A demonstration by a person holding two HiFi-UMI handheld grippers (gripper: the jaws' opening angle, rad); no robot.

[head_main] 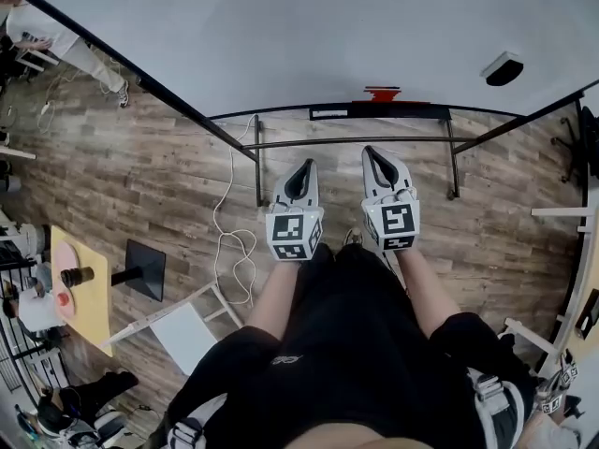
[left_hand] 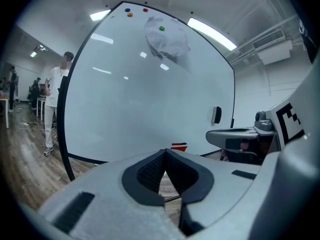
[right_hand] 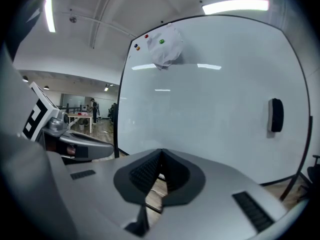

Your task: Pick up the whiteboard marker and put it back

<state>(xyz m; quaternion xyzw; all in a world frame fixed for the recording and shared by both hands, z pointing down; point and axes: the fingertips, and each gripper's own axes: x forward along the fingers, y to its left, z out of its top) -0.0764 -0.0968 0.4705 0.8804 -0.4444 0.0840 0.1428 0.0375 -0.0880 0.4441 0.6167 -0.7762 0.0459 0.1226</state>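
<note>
Probably the marker [head_main: 382, 93]: small, red, blurred, resting on the whiteboard [head_main: 281, 26] tray [head_main: 421, 112]. Left gripper [head_main: 305, 166] and right gripper [head_main: 372, 153] both clenched tight, empty, side by side, apart from it.

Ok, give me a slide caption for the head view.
Left gripper and right gripper, both shut and empty, side by side before the whiteboard and its tray.
</note>
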